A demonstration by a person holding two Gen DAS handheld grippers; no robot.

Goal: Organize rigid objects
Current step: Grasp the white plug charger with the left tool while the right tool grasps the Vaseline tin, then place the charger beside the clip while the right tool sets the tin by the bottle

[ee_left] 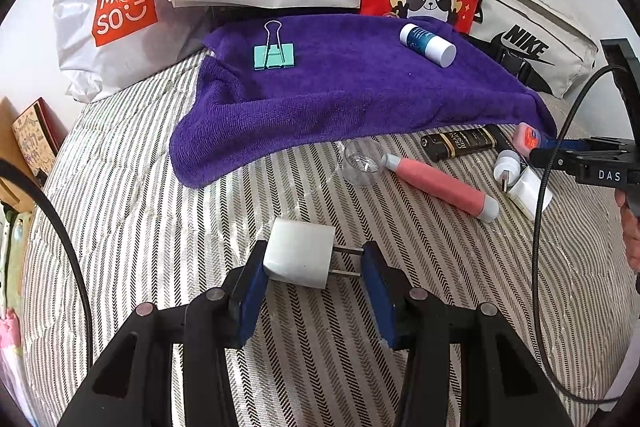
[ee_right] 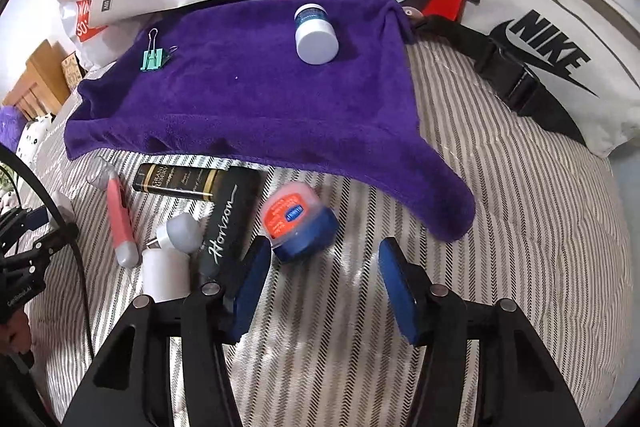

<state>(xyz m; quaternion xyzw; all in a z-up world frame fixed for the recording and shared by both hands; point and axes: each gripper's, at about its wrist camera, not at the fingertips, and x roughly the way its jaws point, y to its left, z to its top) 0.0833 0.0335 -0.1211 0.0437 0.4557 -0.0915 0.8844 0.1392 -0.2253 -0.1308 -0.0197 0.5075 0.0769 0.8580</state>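
White plug adapter (ee_left: 298, 259) sits clamped in the left gripper (ee_left: 312, 267), body against the left pad, prongs reaching the right pad, held above the striped bed cover (ee_left: 160, 227). Open bedding lies around it; purple towel (ee_left: 340, 87) edge lies ahead, with a green binder clip (ee_left: 274, 55) and a white-capped bottle (ee_left: 428, 45) resting on it. Right gripper (ee_right: 320, 279) points steeply down at a blue jar with orange lid (ee_right: 298, 225); jar touches the left pad only, right pad stands clear, so jaws are open, nothing gripped. Just left of the jar: black box (ee_right: 232, 215), two white plugs (ee_right: 172, 251), pink tube (ee_right: 120, 219). Free bedding to the right, up to the Nike bag (ee_right: 560, 67).
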